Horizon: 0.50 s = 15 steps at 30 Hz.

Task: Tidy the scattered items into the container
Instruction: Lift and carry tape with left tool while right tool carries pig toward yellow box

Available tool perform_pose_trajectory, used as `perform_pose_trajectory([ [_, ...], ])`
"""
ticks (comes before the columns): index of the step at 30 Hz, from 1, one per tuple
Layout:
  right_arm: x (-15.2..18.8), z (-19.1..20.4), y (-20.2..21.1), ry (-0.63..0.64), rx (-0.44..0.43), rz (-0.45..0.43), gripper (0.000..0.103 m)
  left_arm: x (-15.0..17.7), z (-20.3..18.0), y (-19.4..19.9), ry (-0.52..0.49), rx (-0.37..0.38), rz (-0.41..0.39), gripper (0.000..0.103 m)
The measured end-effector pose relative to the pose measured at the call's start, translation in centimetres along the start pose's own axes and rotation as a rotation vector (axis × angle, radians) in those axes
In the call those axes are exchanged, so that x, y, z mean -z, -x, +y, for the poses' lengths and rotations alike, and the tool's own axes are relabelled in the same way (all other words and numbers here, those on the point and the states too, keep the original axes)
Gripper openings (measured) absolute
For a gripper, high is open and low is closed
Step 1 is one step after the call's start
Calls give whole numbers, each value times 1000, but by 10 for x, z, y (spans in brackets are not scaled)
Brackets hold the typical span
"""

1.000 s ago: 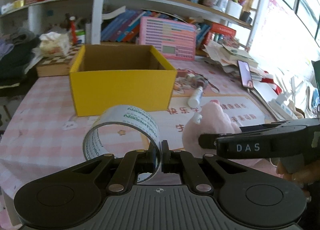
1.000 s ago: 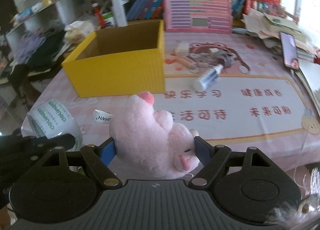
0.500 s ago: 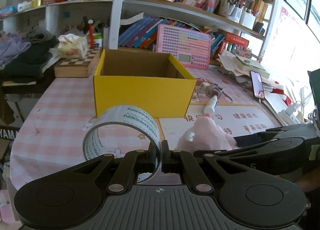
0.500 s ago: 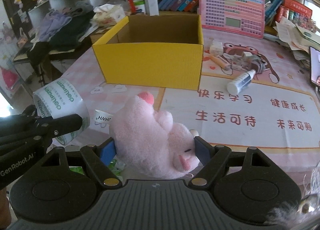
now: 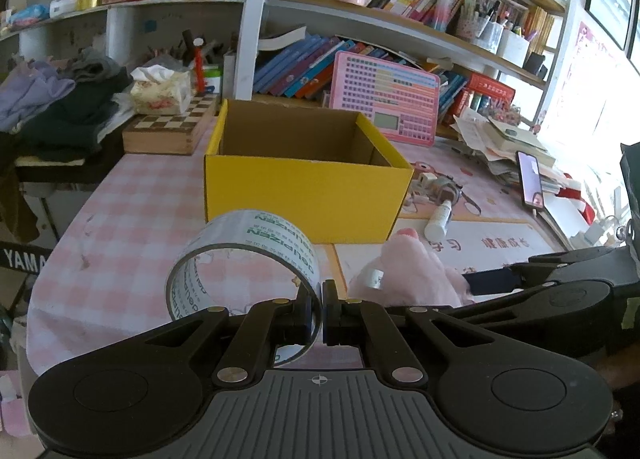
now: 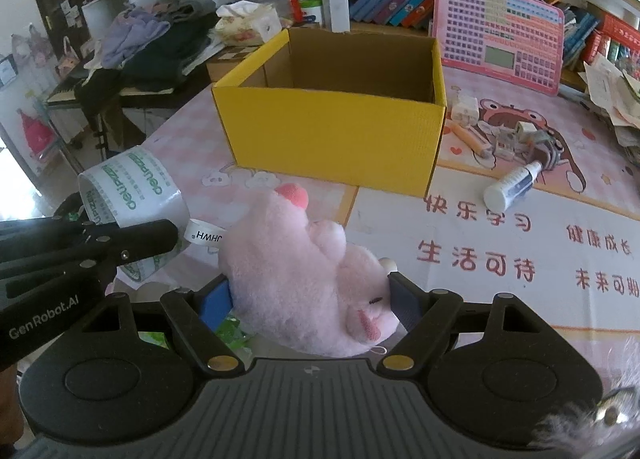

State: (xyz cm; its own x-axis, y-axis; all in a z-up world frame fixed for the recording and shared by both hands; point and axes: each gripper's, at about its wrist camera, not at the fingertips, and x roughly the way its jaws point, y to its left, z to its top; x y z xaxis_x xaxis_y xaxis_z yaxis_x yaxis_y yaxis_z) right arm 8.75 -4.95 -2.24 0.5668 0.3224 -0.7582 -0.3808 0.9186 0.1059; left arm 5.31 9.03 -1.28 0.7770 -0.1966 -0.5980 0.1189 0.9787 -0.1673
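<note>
An open yellow cardboard box [image 5: 308,191] [image 6: 336,127] stands on the pink checked tablecloth, nothing visible inside. My left gripper [image 5: 321,307] is shut on the wall of a clear tape roll [image 5: 248,255] with green print, held in the air in front of the box; the same roll [image 6: 132,187] appears at the left of the right wrist view. My right gripper [image 6: 308,295] is shut on a pink plush toy [image 6: 304,271], its blue pads pressing both sides. That plush toy [image 5: 412,267] hangs just right of the tape, in front of the box.
A white bottle [image 6: 512,187] [image 5: 438,219], a charger and small loose items [image 6: 516,135] lie right of the box. A pink keyboard toy [image 5: 384,99] leans behind. A chessboard box [image 5: 168,129], clothes [image 6: 156,39], a phone [image 5: 530,179] and paper stacks [image 5: 504,143] crowd the edges.
Both views have tilted up and pulled back, so the box looks smaller and more shelf shows. The right gripper with the plush has shifted sideways. Both grips are unchanged.
</note>
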Motion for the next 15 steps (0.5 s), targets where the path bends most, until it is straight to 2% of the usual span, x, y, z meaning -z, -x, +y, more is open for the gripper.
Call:
perform_pose_trajectory([
  [11, -29, -10, -9, 51, -6, -69, 79, -22, -4, -15, -26, -30, -45, 3],
  [15, -44, -14, -9, 92, -5, -126, 79, -35, -3, -19, -28, -41, -79, 3],
])
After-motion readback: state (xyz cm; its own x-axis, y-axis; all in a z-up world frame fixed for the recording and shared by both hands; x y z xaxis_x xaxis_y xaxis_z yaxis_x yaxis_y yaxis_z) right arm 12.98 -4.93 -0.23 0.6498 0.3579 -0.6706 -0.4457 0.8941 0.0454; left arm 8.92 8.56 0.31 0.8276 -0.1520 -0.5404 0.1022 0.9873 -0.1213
